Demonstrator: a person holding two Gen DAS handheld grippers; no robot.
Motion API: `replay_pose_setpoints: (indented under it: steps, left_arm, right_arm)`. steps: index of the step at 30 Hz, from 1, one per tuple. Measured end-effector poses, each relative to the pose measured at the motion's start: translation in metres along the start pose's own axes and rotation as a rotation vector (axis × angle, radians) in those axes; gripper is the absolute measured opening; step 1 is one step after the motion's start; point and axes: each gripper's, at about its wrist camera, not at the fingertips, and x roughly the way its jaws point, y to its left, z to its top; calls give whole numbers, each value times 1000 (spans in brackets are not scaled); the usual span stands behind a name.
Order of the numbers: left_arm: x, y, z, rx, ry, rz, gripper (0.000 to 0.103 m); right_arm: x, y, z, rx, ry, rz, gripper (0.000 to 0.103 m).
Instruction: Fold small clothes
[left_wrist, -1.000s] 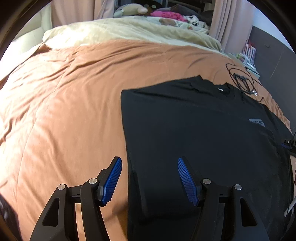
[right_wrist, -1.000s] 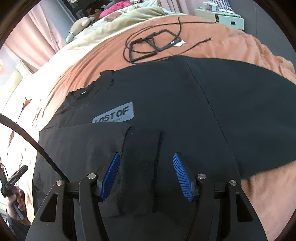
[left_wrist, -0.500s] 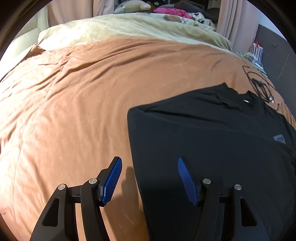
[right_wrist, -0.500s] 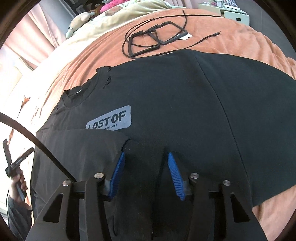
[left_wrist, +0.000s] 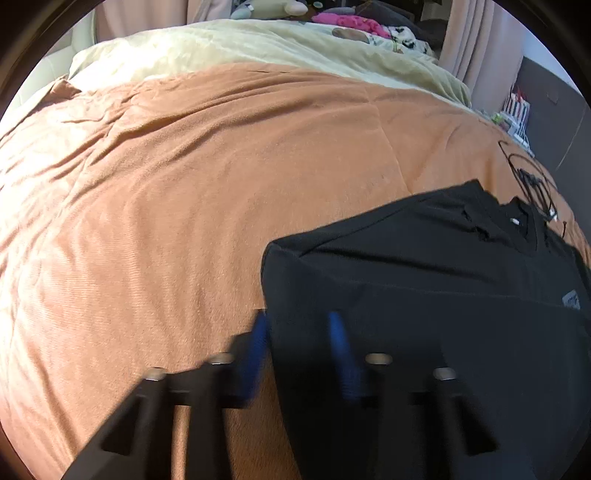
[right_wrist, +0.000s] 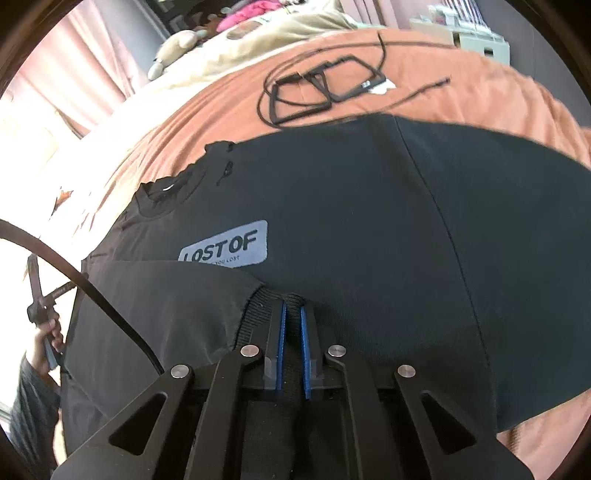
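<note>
Black T-shirt (right_wrist: 369, 221) spread flat on the orange-brown bed cover (left_wrist: 184, 203).
Right tongs (right_wrist: 291, 314) pinch its folded sleeve; left tongs (left_wrist: 299, 332), just narrowing, straddle its edge. Cream blanket (left_wrist: 240, 48), curtains (left_wrist: 465, 40) behind.

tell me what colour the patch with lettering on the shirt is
Pale grey patch with black lettering, clearest in the right wrist view.

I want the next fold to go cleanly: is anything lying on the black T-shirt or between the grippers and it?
Nothing visible does. The right gripper is already clamped on the black T-shirt, the left gripper straddles its edge, and the black cable lies beyond it on the bedspread.
</note>
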Motion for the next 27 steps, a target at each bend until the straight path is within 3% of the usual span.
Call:
replay_pose_setpoints:
  steps: [1, 2, 10, 13, 15, 19, 21, 22, 24, 27]
  left_arm:
    - [-2, -1, 1, 3, -8, 4, 12]
    - [-2, -2, 2, 7, -13, 7, 11]
    - [-15, 2, 7, -13, -58, 57, 9]
    - [-8, 9, 9, -58, -43, 72, 8]
    - [-3, 12, 8, -62, -39, 130, 8]
    - [-7, 17, 5, -88, -24, 120, 10]
    - [-13, 17, 0, -93, -22, 115, 11]
    - [-16, 17, -3, -91, -20, 114, 12]
    - [-24, 15, -8, -88, -20, 113, 18]
    - [-34, 11, -14, -84, -18, 102, 35]
  right_arm:
    - [-2, 1, 1, -2, -8, -3, 3]
    - [-4, 3, 2, -11, -18, -11, 3]
    - [-16, 21, 14, -72, -86, -73, 2]
    - [-3, 25, 17, -88, -82, -120, 2]
    - [10, 27, 19, -90, -47, -154, 3]
    - [12, 24, 20, -54, -24, -194, 12]
    - [1, 15, 19, -23, -38, -183, 26]
    - [-5, 9, 17, -3, -46, -180, 37]
    - [-21, -4, 13, 22, -61, -181, 39]
    - [-44, -25, 1, 68, -71, -179, 39]
